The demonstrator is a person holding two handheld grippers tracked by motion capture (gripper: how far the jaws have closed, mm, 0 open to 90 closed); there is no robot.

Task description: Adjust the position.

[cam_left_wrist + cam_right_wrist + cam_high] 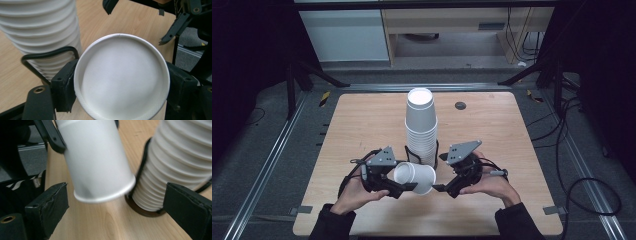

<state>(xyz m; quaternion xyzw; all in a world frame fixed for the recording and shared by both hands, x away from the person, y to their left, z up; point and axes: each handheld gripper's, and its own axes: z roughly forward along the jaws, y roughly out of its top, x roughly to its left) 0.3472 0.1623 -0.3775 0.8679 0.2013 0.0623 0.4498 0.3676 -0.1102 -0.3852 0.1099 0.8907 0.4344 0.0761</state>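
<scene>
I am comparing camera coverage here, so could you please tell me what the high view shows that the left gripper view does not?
The high view alone shows the whole wooden table, both hands, the stack's top cup and the floor rails. The left gripper view alone shows the flat bottom of the held paper cup pinched between its black jaws. Both show that cup, the stack of white cups in its black wire holder, and the right gripper.
</scene>
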